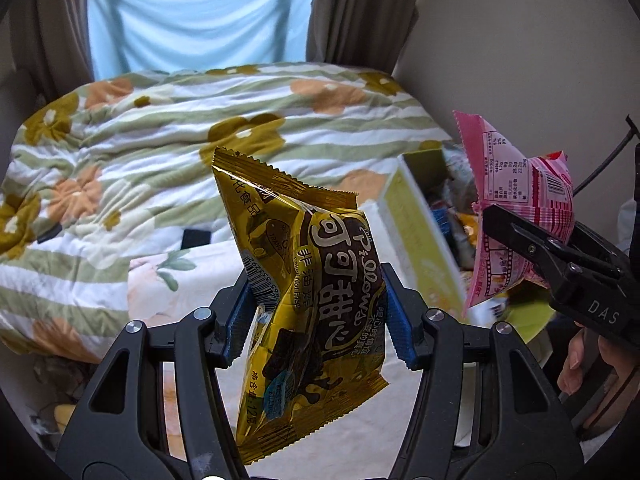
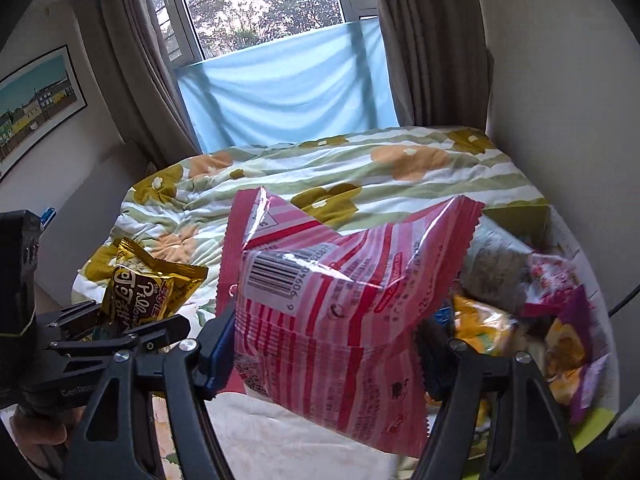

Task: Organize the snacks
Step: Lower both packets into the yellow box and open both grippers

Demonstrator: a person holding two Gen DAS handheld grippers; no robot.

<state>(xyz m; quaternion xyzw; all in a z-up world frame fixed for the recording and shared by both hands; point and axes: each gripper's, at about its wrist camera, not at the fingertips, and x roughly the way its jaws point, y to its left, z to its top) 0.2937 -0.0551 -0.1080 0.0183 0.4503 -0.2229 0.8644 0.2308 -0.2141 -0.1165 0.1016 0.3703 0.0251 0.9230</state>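
Note:
My left gripper is shut on a gold snack bag with brown lettering and holds it upright in the air above a pale cloth. My right gripper is shut on a pink striped snack bag, held up left of the yellow-green box. The gold bag also shows at the left of the right wrist view, in the left gripper. The pink bag and right gripper show at the right of the left wrist view.
The yellow-green box holds several snack packets at the right. A bed with a flowered quilt lies beyond. A dark flat object lies on the quilt. A wall stands right, with curtains and a window behind.

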